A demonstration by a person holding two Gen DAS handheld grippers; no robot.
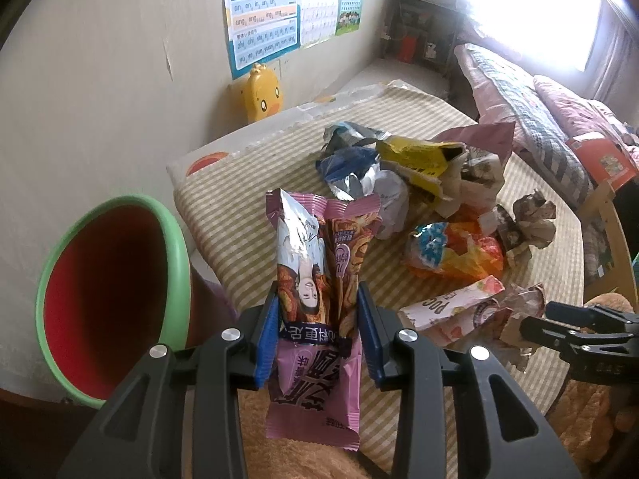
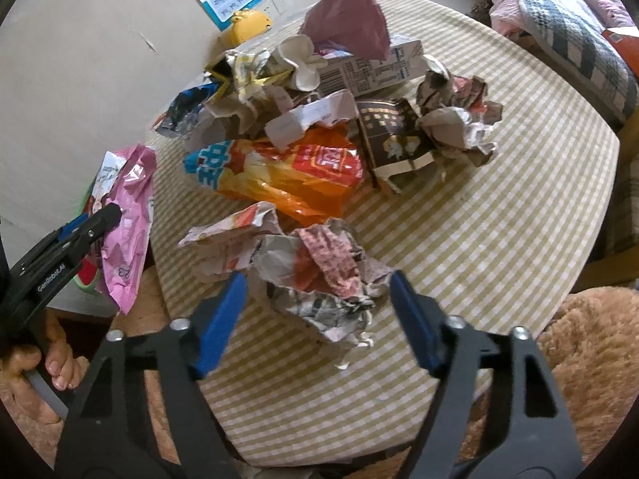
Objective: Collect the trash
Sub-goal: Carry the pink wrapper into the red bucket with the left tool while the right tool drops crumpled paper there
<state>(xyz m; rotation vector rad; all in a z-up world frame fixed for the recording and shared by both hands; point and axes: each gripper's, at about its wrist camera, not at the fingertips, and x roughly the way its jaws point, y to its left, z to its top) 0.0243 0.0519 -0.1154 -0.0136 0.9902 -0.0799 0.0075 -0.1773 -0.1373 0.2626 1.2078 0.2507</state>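
A heap of wrappers [image 2: 279, 119] lies on the tabletop [image 2: 499, 239]. A crumpled paper [image 2: 319, 275] lies near its front edge, between the right tongs [image 2: 315, 311]. A bin [image 1: 112, 295] stands left of the tabletop, a bed [image 1: 539, 119] behind it.

The round table [image 2: 499, 215] wears a cloth checked in pale olive and white. Just left of the table stands a plastic bin [image 1: 112, 299], red inside with a mint-green rim. The pink-purple foil snack wrapper [image 1: 315, 279] has a silver patch and a printed brown-orange picture. Near the table's middle lies an orange-and-yellow plastic bag [image 2: 287, 171] with a blue-and-white end. Beside it sit a dark brown carton [image 2: 393, 143] and crumpled grey-and-red paper [image 2: 319, 275]. The gripper pads [image 2: 219, 319] are blue on black arms.
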